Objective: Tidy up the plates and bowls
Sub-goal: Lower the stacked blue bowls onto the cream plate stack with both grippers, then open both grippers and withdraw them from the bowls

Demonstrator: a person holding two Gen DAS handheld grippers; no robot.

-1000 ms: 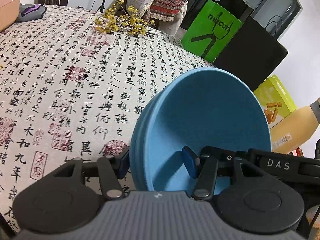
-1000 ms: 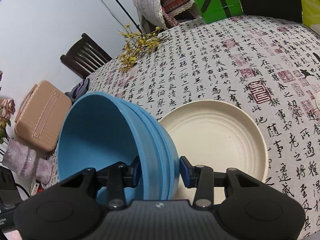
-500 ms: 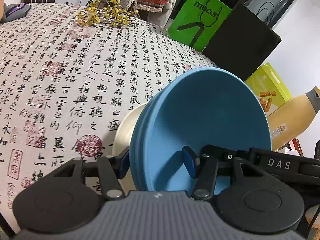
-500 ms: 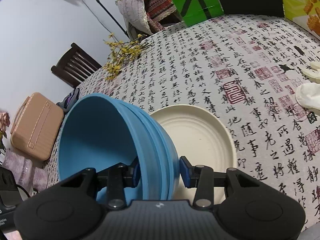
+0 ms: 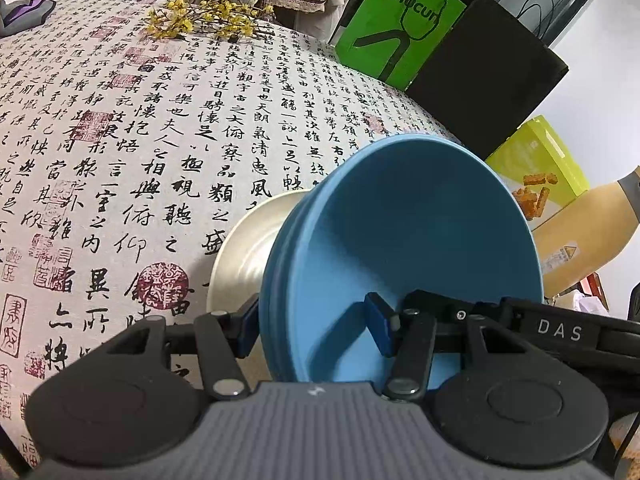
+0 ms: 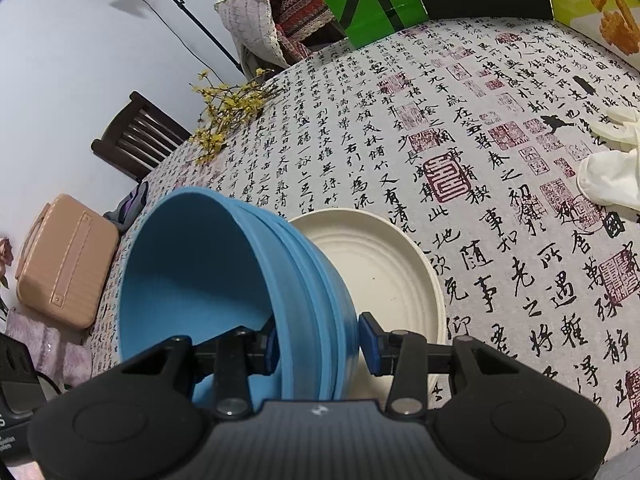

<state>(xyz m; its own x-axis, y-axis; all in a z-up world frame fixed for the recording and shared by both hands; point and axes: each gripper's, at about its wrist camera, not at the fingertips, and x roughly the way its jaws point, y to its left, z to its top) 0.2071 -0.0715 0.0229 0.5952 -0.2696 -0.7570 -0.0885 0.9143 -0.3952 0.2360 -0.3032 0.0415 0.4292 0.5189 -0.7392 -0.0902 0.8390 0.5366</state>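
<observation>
Blue bowls: a nested stack of round matte blue bowls is tilting on edge above the table, its open side facing the left wrist camera and, in the right wrist view, turning toward the left of the picture.
Left gripper: the black two-finger left gripper is clamping the stack's rim, one blue pad pressing the outside wall and the other sitting inside the bowl.
Right gripper: the black two-finger right gripper is gripping the same stack at another part of the rim, one pad inside and one on the outer wall.
Cream plate: a round cream plate with faint concentric rings is lying flat on the table just beside and partly behind the stack; in the left wrist view only its left part is showing.
Table: a round table covered in a pale cloth printed with black calligraphy and red seals is carrying the plate.
Yellow flowers: a sprig of small yellow blossoms is lying at the far edge of the table.
Cream gloves: crumpled cream gloves are resting on the cloth, well apart from the plate.
Green bag: a bright green paper bag with black lettering is standing beyond the table.
</observation>
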